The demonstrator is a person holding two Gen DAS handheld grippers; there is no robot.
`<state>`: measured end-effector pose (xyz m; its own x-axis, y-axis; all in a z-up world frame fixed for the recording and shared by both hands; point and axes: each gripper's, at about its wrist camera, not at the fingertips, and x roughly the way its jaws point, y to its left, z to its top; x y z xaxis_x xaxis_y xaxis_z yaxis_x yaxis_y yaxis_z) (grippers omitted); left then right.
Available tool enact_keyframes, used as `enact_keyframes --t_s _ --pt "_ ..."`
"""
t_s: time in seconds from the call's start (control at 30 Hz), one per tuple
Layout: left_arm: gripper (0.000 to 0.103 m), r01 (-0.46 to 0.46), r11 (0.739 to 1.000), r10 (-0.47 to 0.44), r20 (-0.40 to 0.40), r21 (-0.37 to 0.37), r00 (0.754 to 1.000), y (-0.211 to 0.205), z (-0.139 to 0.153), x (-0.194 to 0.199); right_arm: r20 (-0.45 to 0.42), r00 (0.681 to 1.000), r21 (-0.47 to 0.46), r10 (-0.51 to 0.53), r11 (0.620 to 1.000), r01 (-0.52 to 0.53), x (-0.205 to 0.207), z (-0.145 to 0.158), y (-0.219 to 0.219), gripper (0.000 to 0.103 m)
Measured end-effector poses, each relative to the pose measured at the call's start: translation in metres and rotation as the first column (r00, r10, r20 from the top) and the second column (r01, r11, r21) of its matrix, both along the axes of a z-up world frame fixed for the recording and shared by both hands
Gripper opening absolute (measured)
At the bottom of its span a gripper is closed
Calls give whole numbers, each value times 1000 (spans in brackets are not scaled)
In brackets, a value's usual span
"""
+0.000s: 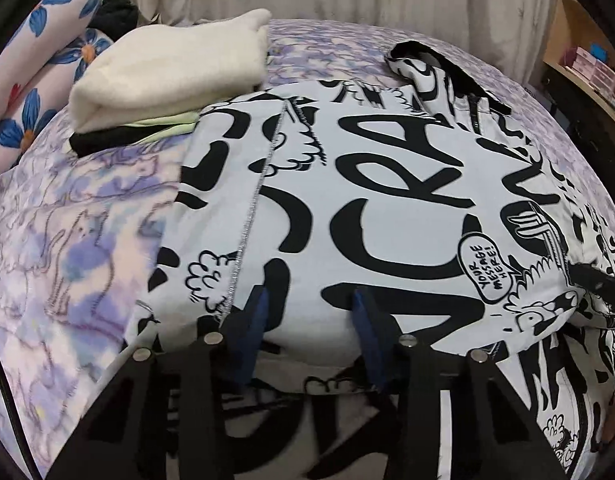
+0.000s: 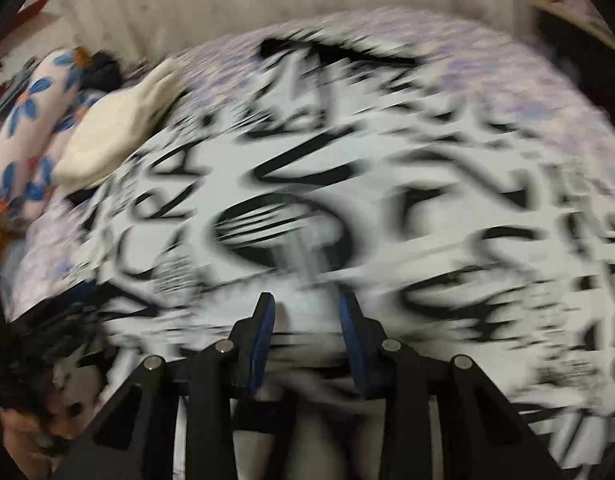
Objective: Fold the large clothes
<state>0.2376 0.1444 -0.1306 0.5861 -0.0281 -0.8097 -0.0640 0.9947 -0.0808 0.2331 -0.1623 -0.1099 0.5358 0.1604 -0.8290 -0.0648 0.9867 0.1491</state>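
A large white garment with bold black graffiti lettering [image 1: 387, 200] lies spread on the bed, its near edge doubled over in a thick fold. My left gripper [image 1: 309, 300] is open, its blue pads either side of that folded near edge. The tip of the right gripper [image 1: 595, 284] shows at the right edge, on the cloth. In the right wrist view the same garment [image 2: 327, 200] is heavily blurred by motion. My right gripper [image 2: 307, 304] is open with the near cloth edge between its fingers.
The bed has a purple and white patterned sheet [image 1: 67, 220]. A stack of folded clothes topped by a cream piece [image 1: 167, 76] sits at the back left, beside floral pillows [image 1: 31, 92]. A curtain hangs behind. A wooden shelf [image 1: 583, 56] stands at the right.
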Motion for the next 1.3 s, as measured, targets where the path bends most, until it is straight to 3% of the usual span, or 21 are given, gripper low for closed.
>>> enact_keyframes --t_s 0.1,0.13,0.2,0.33,0.37,0.73,0.9,1.1,1.3 --pt "43 -3 1000 3 0 30 1000 -3 0 -1 -20 996 -28 -83 996 83 -3 -3 -27 36" --pt "43 2 999 -2 -4 46 1000 -4 0 -2 -23 996 -5 -86 996 86 -5 -5 -33 44" --pt "47 8 997 -8 -6 80 1000 -9 0 -8 -40 994 51 -97 994 99 -10 -10 -42 46" --pt "68 19 996 -20 8 93 1000 -17 5 -16 -22 992 77 -123 989 124 -17 -3 -39 46" --pt "70 15 995 -17 13 99 1000 -19 8 -18 -11 992 87 -125 988 126 -20 1 -38 46" --pt "71 -21 993 10 96 119 995 -20 55 -63 53 989 145 -136 981 127 -55 35 -28 46" --pt "72 -41 995 30 122 91 992 -16 83 -92 68 988 169 -142 977 129 -78 50 -30 46" --pt "81 -57 995 43 160 83 986 -13 111 -130 99 984 193 -147 973 126 -112 70 -35 46" --pt "83 -59 994 41 191 90 981 -15 130 -159 129 983 185 -134 977 109 -140 85 -33 46"
